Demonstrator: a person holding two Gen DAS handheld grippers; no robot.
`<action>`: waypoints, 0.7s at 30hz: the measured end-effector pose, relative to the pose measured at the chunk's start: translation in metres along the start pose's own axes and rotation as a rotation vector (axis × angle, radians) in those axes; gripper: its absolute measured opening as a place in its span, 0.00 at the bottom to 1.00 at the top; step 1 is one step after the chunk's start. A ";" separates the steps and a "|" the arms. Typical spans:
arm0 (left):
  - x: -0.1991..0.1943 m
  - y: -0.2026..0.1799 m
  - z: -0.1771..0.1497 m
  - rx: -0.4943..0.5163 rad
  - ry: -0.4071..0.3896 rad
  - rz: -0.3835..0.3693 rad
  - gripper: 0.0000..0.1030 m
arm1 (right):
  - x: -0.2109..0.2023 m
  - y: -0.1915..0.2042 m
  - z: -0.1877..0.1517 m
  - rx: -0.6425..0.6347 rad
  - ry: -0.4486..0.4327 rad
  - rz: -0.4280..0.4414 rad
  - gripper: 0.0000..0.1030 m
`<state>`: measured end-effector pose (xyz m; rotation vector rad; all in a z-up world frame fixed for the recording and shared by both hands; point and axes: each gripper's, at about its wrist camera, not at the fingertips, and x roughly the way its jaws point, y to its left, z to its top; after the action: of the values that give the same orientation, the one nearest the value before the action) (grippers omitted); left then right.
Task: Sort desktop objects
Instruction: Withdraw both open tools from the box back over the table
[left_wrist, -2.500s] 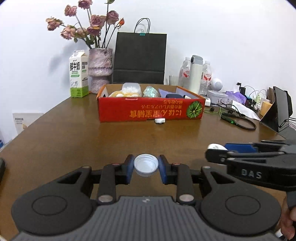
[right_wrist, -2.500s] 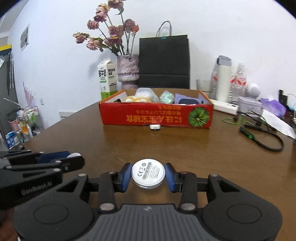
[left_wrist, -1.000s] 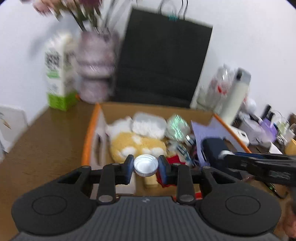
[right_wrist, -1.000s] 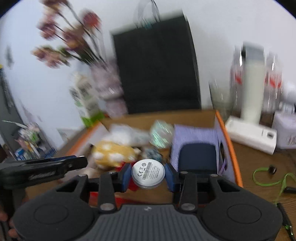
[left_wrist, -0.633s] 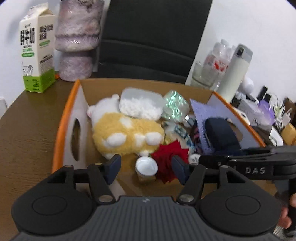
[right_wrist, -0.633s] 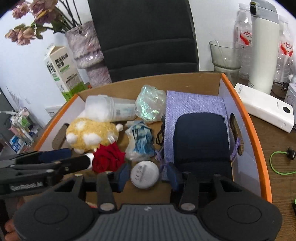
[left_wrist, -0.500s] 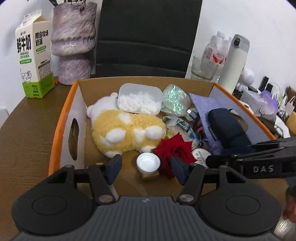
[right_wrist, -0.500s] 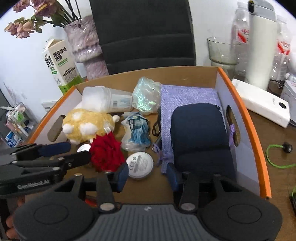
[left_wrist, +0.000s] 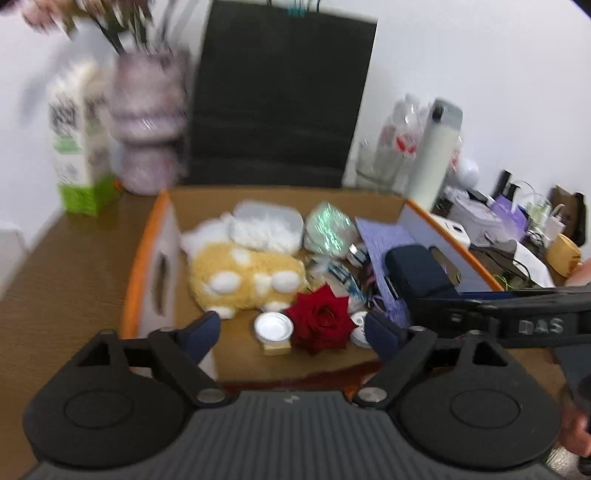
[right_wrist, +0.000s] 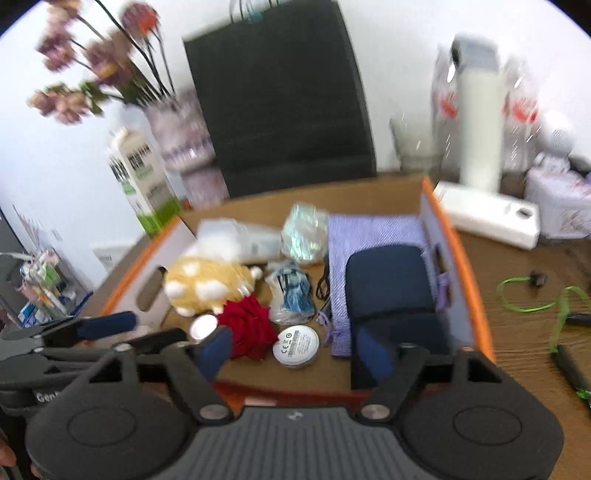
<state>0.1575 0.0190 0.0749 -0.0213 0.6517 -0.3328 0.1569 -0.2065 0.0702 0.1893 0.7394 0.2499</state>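
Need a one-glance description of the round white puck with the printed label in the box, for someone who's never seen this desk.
Find the orange-rimmed cardboard box on the wooden table. On its bare floor near the front edge lies the white puck, between the red rose and the purple cloth pouch. Its grey label sets it apart from the plain white cap beyond the rose.

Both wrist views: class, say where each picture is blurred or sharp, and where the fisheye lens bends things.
Left wrist view: motion blur smears the milk carton and vase; the left gripper body stays crisp. Right wrist view: the flowers and bottles streak, while the white disc label in the box is readable. Both pictures have dark rounded corners and a curved table edge.
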 end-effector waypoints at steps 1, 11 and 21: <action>-0.011 -0.003 -0.003 -0.009 -0.015 0.022 0.96 | -0.014 0.003 -0.007 -0.019 -0.030 -0.010 0.79; -0.118 -0.037 -0.111 -0.007 -0.159 0.166 1.00 | -0.122 0.017 -0.131 -0.123 -0.182 -0.102 0.82; -0.175 -0.052 -0.194 0.014 -0.209 0.228 1.00 | -0.177 0.025 -0.233 -0.102 -0.218 -0.130 0.88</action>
<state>-0.1047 0.0407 0.0303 0.0309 0.4389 -0.1129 -0.1323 -0.2152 0.0213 0.0694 0.5186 0.1397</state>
